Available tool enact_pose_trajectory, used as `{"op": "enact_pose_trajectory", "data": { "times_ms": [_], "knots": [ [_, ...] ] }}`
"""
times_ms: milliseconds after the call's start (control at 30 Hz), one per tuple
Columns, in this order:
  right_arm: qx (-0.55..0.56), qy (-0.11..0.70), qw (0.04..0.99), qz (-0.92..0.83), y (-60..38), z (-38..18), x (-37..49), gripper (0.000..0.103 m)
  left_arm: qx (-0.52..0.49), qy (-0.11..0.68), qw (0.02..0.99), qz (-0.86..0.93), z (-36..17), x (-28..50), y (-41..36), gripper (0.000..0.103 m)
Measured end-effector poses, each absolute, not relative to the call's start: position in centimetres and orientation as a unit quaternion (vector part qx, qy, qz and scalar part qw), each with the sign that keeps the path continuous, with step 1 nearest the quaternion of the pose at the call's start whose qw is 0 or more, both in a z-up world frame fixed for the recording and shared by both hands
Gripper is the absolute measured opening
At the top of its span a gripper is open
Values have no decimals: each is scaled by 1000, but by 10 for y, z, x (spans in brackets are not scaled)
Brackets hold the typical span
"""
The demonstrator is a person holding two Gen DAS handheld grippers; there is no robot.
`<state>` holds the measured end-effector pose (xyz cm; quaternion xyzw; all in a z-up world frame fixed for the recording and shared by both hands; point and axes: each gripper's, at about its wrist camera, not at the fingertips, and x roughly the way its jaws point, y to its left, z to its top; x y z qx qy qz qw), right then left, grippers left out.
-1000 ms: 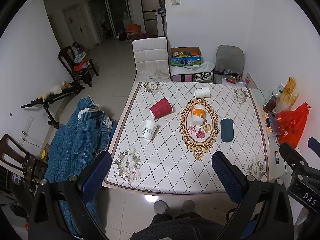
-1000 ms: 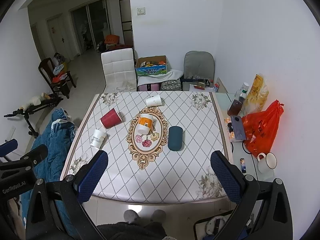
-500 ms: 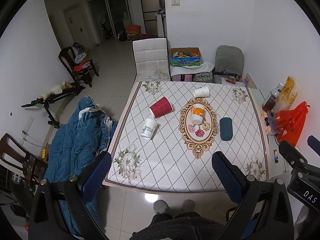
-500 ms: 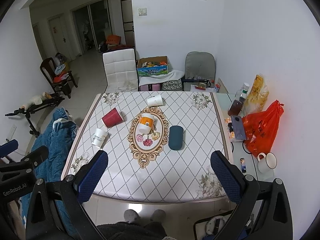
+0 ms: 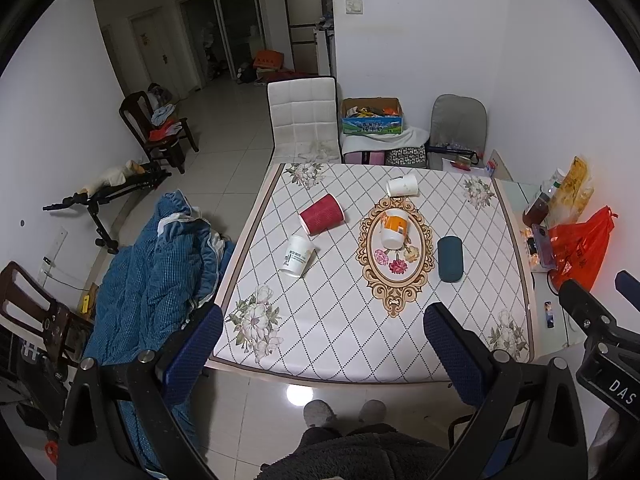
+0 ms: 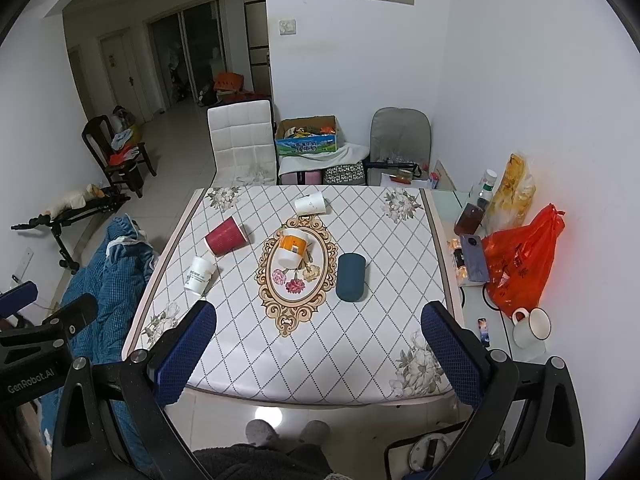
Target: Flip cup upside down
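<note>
Both grippers are held high above the near edge of the worktop [image 5: 332, 320], well apart from every cup. The left gripper [image 5: 323, 330] has its blue-padded fingers [image 5: 195, 344] spread wide with nothing between them; the right gripper [image 6: 318, 330] is likewise fully released and empty.

Five cups lie on their sides on the diamond-patterned cloth. A red cup [image 5: 322, 214] lies left of centre, with a white printed cup [image 5: 297, 256] just nearer and to its left. An orange-and-white cup [image 5: 394, 228] lies on the oval floral medallion [image 5: 396, 280] at the centre. A dark teal cup [image 5: 450, 258] lies to the right of the medallion. A plain white cup [image 5: 402, 186] lies near the far edge.

The right wrist view alone shows a white mug [image 6: 532, 326] with a dark rim on the side surface at right, below the orange plastic bag [image 6: 520, 258]. The left wrist view alone shows most of the blue quilt [image 5: 148, 280] heaped left of the worktop. Each view catches part of the other gripper's body at its outer edge.
</note>
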<state>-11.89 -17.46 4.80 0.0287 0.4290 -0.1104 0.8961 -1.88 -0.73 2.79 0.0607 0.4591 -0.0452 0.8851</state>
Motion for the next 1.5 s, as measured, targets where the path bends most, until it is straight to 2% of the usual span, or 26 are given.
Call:
{"op": "enact_pose_trajectory", "data": {
  "times_ms": [900, 1200, 1500],
  "knots": [
    [34, 427, 898, -95, -186, 55, -110, 103, 57, 463, 883, -45, 33, -31, -8, 103],
    [41, 451, 888, -84, -208, 19, -93, 103, 54, 487, 872, -21, 6, -7, -30, 103],
    [40, 499, 862, -84, -227, -51, -61, 103, 63, 519, 853, 0, -42, 22, -47, 103]
  ]
}}
